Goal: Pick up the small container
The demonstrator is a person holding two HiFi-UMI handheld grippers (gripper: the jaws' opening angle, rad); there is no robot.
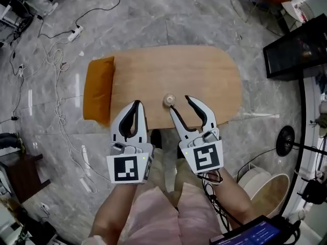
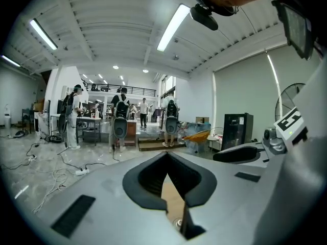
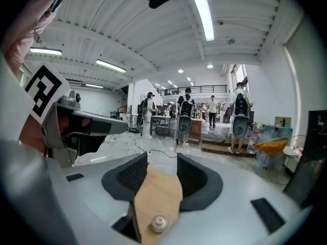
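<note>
The small container (image 1: 169,100), a pale round capped pot, stands near the front edge of the wooden table (image 1: 204,75). My right gripper (image 1: 180,103) hovers over that edge, open, its left fingertip just beside the container and not touching it. In the right gripper view the container (image 3: 159,222) shows low in the gap between the spread jaws of the right gripper (image 3: 162,162), with nothing pressed between the pads. My left gripper (image 1: 136,106) is shut and empty to the container's left; its tips meet in the left gripper view (image 2: 166,154).
An orange cushion (image 1: 98,88) lies along the table's left end. Cables and a power strip (image 1: 75,33) trail over the marble floor at the left. A black cabinet (image 1: 296,47) and a round bin (image 1: 265,185) stand at the right. People (image 3: 186,111) stand far off.
</note>
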